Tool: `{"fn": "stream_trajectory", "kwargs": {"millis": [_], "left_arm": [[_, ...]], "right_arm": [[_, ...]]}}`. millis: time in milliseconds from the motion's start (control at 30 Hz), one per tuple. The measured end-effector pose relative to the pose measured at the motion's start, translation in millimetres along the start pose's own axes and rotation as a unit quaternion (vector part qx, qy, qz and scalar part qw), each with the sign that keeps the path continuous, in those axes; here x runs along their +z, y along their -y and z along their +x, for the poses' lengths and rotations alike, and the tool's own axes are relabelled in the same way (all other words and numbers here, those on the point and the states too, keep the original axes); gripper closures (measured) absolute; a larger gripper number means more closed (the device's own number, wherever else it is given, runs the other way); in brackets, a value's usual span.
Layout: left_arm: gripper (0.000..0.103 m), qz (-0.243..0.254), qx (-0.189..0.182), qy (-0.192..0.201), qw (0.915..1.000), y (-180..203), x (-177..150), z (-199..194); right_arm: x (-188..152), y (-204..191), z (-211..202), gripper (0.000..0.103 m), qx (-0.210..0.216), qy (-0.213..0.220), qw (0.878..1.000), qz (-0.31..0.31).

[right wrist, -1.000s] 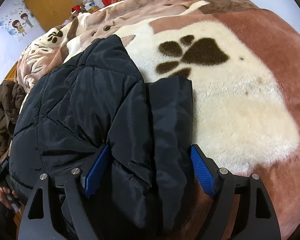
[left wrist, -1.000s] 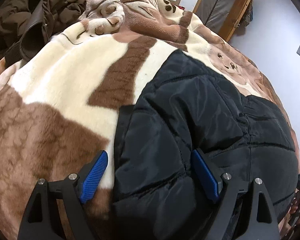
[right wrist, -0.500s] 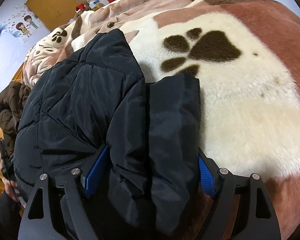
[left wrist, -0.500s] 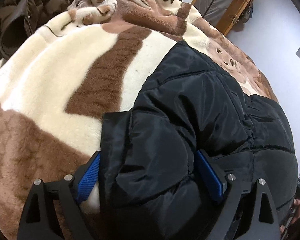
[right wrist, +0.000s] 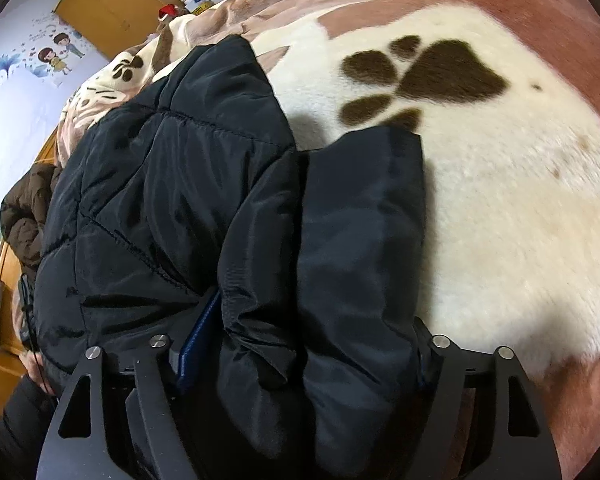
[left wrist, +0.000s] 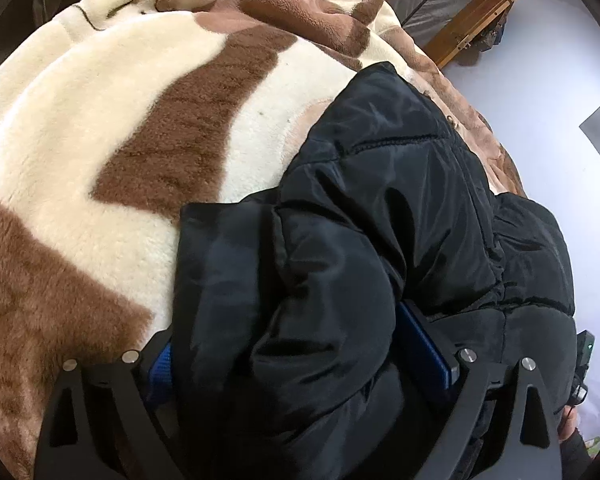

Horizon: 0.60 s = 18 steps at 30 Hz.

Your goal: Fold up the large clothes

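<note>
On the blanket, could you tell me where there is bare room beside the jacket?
Free: the cream patch with the paw print right of the black jacket, and the blanket to its left. Crowded: the brown coat beyond.

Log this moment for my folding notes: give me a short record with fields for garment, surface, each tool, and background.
garment: black padded jacket, bunched, lying on the blanket
surface: cream and brown fleece blanket with a paw print
left tool: straddles a thick fold of the jacket, jaws opening
right tool: straddles the jacket's other side, jaws closing on a thick fold
background: brown coat beyond the jacket; wooden frame against the wall
</note>
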<state>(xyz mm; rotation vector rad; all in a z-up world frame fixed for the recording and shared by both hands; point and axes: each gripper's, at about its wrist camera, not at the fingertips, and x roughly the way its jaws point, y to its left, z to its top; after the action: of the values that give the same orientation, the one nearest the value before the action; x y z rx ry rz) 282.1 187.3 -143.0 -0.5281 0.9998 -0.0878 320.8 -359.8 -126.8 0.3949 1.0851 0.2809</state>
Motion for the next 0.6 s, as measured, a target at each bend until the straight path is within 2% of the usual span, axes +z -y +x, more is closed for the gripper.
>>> {"fn": "stream_trajectory", "kwargs": {"millis": [100,167,200,267,367,467,600], "left_arm": [[0.012,0.007,0.003,0.003,1.0000,4.4,-0.6,-1.2],[0.030,0.018,0.008,0.007,0.9998,13.8,-1.3,-5.9],[0.034,0.029,0.017,0.009,0.9994,20.2,-1.9,-10.0],[0.053,0.039,0.031,0.011,0.9987,29.2,-1.3,-17.7],[0.067,0.042,0.047,0.019,0.9978,37.9,0.3,-36.7],[0.071,0.052,0.050,0.035,0.9967,50.9,-2.8,-63.4],[0.072,0.065,0.039,0.052,0.9958,66.9,-11.0,-97.4]], "right_arm": [[-1.7,-6.0,-1.3,0.040,-0.005,0.002,1.000,-0.007],[-1.0,-9.5,-4.0,0.048,-0.010,0.004,1.000,-0.010],[-0.3,-12.9,-6.5,0.055,-0.015,0.004,1.000,-0.015],[1.6,-21.3,-12.6,0.062,-0.028,0.004,0.999,-0.025],[4.2,-29.3,-24.5,0.070,-0.036,0.007,0.999,-0.031],[4.4,-38.0,-48.9,0.075,-0.031,0.023,0.999,-0.037],[-2.4,-50.0,-88.4,0.076,-0.020,0.046,0.997,-0.051]]}}
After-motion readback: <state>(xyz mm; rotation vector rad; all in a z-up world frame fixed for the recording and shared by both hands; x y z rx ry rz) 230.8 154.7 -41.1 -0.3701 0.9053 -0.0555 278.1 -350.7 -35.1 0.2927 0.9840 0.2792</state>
